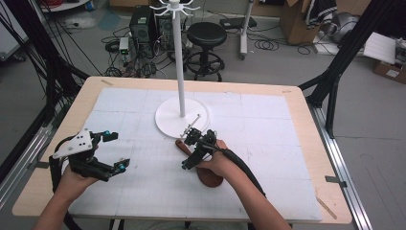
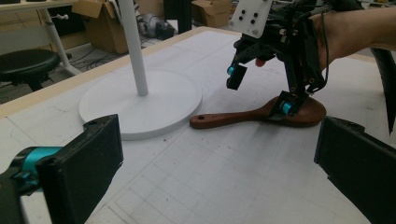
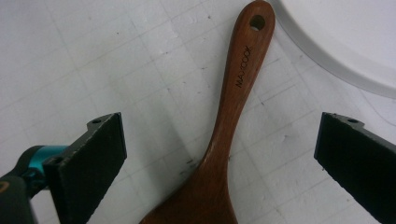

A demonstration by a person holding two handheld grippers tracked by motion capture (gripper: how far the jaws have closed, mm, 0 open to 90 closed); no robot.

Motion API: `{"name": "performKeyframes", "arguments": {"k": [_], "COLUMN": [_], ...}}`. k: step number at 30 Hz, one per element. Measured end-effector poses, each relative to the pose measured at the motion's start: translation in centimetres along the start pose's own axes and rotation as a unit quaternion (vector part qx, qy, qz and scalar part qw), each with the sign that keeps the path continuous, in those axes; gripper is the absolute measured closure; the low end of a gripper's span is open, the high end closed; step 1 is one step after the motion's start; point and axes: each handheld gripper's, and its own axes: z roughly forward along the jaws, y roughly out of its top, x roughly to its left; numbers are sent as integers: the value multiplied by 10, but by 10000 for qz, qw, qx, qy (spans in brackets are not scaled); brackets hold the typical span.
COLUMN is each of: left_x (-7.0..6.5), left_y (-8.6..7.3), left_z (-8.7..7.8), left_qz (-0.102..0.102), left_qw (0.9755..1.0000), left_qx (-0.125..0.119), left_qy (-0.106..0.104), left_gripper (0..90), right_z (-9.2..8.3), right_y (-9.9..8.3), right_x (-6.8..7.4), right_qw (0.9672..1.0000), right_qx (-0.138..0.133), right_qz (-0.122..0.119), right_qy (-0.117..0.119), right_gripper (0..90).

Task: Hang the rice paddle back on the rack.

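Note:
A dark wooden spoon (image 1: 210,177) lies flat on the white gridded mat (image 1: 268,143), its holed handle (image 3: 247,51) pointing at the round base (image 1: 167,120) of a white hook stand (image 1: 181,62). My right gripper (image 1: 190,149) hovers open just over the spoon's neck (image 3: 219,140), one jaw on each side and neither clamping it. From the left gripper view, the right gripper (image 2: 261,88) has its lower jaw down by the spoon's bowl (image 2: 308,114). My left gripper (image 1: 118,150) rests open and empty near the mat's left side, facing the spoon (image 2: 233,119) and stand base (image 2: 140,105).
The stand's thin pole (image 2: 133,46) rises from the base just behind the spoon handle. The wooden table rim (image 1: 86,96) borders the mat. Beyond the table stand a black stool (image 1: 206,36), computer towers (image 1: 141,24) and cardboard boxes (image 1: 294,19).

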Motion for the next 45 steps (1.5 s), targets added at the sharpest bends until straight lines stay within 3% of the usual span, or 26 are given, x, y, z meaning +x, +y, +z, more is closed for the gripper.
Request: {"name": "performKeyframes", "arguments": {"k": [14, 17, 22, 29, 41, 45], "left_x": [0, 0, 0, 0, 0, 0], "left_y": [0, 0, 0, 0, 0, 0], "left_z": [0, 0, 0, 0, 0, 0], "left_qz": [3, 1, 0, -1, -7, -2], "left_qw": [10000, 10000, 10000, 10000, 10000, 10000], "left_qx": [9, 6, 5, 11, 12, 19], "left_qy": [7, 8, 7, 10, 15, 20], "left_gripper": [18, 18, 18, 18, 18, 18], "right_z": [8, 8, 9, 9, 13, 17], "right_y": [10, 13, 15, 18, 25, 25], "right_x": [-1, -1, -2, -2, -1, -1], "right_qw": [9987, 9978, 9966, 9957, 9930, 9902], "right_qx": [486, 632, 765, 875, 1094, 1290], "right_qz": [139, 169, 270, 299, 429, 527], "right_qy": [-87, -95, -107, 66, 102, 93], "right_gripper": [65, 154, 192, 334, 476, 495]}}
